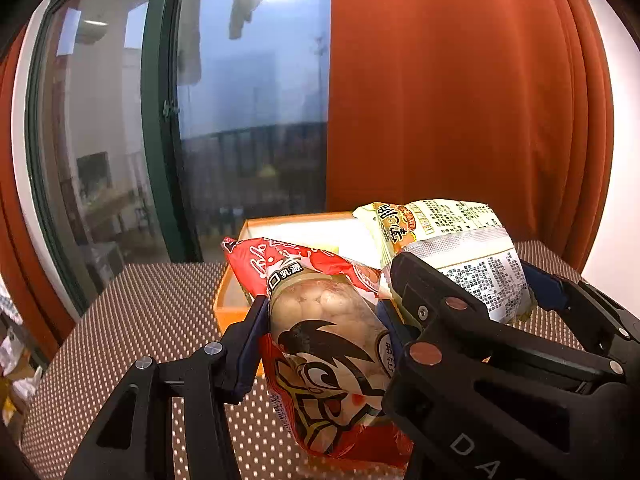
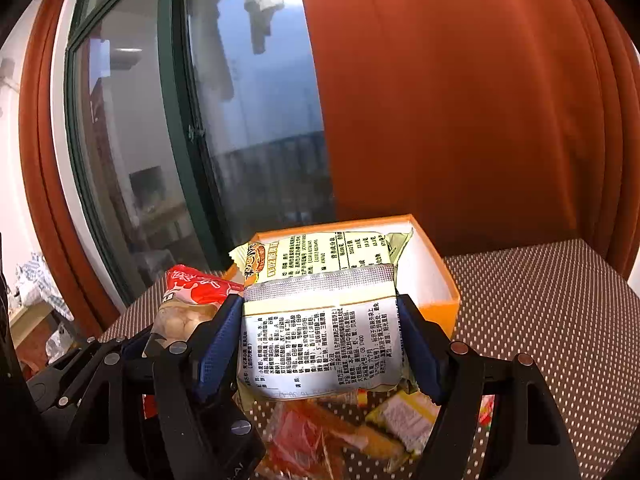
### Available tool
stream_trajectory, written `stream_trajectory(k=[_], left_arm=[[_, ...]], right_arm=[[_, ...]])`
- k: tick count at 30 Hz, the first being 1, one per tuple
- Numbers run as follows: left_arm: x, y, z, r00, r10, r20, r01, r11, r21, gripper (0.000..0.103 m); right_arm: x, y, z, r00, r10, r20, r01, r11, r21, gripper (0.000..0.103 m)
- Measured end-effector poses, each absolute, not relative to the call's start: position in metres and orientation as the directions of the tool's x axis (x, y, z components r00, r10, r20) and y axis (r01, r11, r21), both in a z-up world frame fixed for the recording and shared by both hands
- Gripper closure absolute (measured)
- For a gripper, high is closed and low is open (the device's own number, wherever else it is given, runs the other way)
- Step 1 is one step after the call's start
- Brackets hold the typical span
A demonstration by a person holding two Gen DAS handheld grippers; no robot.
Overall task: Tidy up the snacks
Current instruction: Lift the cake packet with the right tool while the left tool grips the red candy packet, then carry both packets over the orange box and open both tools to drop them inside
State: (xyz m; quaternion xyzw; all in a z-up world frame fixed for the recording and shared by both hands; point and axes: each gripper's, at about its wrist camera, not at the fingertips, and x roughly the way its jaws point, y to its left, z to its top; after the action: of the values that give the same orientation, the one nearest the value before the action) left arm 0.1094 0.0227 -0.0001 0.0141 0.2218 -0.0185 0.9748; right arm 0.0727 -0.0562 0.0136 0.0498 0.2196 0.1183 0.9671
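Observation:
My left gripper point(image 1: 320, 320) is shut on a red snack bag with a cartoon face point(image 1: 332, 356), held above the table in front of the orange box point(image 1: 228, 300). My right gripper point(image 2: 320, 340) is shut on a pale yellow-green snack packet point(image 2: 324, 320), printed back side up, held just before the orange box point(image 2: 436, 280). The right gripper and its packet point(image 1: 460, 248) show at right in the left wrist view. The red bag point(image 2: 188, 300) and the left gripper show at left in the right wrist view. The box has a white inside; a bit of yellow shows in it.
Several loose snack packets point(image 2: 360, 432) lie on the dotted brown tablecloth point(image 2: 540, 320) below my right gripper. A green-framed glass door point(image 1: 160, 120) and an orange curtain point(image 1: 440, 100) stand behind the table. Clutter sits at far left.

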Motion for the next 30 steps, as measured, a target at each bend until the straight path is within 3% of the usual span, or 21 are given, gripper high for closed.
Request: stream_trajectory(k=[14,30], left_arm=[[0.151,0.030,0.039,0.929,-0.058,-0.367,0.046,0.998,-0.043,0.048],[0.210,0.027,0.042,0.908,-0.032,-0.419,0.026,0.999,-0.019,0.048]], right_arm=[[0.109,-0.053,0.055,0.922,0.219,-0.321,-0.193,0.975,0.112,0.025],[0.163,-0.057,0.051,0.902,0.227,-0.367,-0.178,0.970,0.163,0.025]])
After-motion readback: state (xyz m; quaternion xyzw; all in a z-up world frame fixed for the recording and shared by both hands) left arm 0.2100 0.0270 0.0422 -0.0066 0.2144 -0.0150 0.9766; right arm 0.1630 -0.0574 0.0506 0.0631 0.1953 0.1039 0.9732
